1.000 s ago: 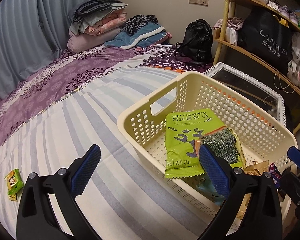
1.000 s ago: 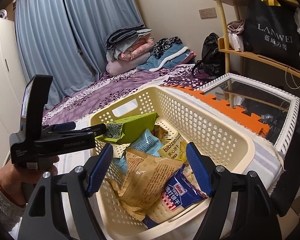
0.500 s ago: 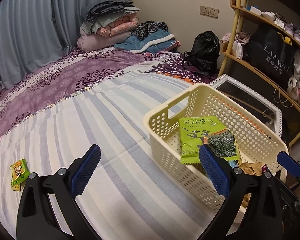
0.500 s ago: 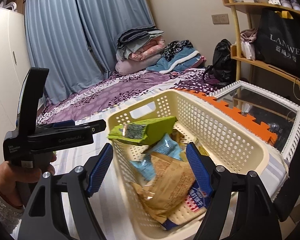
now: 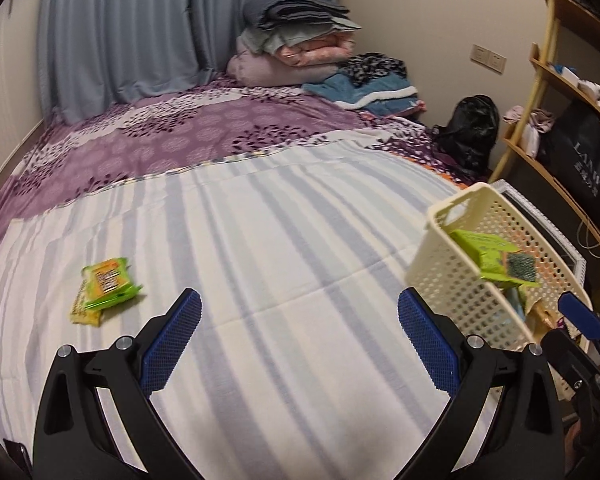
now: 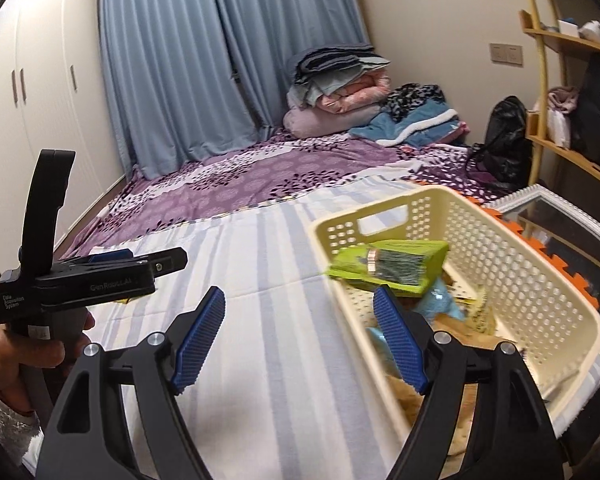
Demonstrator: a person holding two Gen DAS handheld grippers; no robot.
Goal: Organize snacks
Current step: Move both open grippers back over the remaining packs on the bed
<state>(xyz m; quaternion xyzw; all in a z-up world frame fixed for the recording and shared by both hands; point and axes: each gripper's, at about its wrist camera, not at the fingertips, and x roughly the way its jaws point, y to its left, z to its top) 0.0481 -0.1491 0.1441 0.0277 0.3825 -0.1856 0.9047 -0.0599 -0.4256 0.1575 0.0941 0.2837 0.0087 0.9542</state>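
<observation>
Two small snack packets (image 5: 106,288), a green-orange one lying on a yellow one, rest on the striped sheet ahead and left of my left gripper (image 5: 300,304). That gripper is open with nothing between its pads. The cream perforated basket (image 5: 452,268) stands to its right with a green seaweed pack (image 5: 496,258) on top of the snacks inside. In the right wrist view my right gripper (image 6: 298,300) is open and empty, just left of the basket (image 6: 500,216), where the seaweed pack (image 6: 392,266) lies over other bags. A hand holds the left gripper (image 6: 140,268) at the left.
The striped sheet (image 5: 280,240) meets a purple patterned cover (image 5: 180,136) further back, with folded bedding (image 5: 296,48) piled by the curtain. A black backpack (image 5: 468,132), wooden shelves (image 5: 560,92) and a glass-topped table (image 6: 560,220) stand to the right. White wardrobe (image 6: 32,100) at left.
Both grippers have swung left, away from the basket. The basket has slid to the right of each view, and the snack packets on the sheet now sit closer to the left gripper.
</observation>
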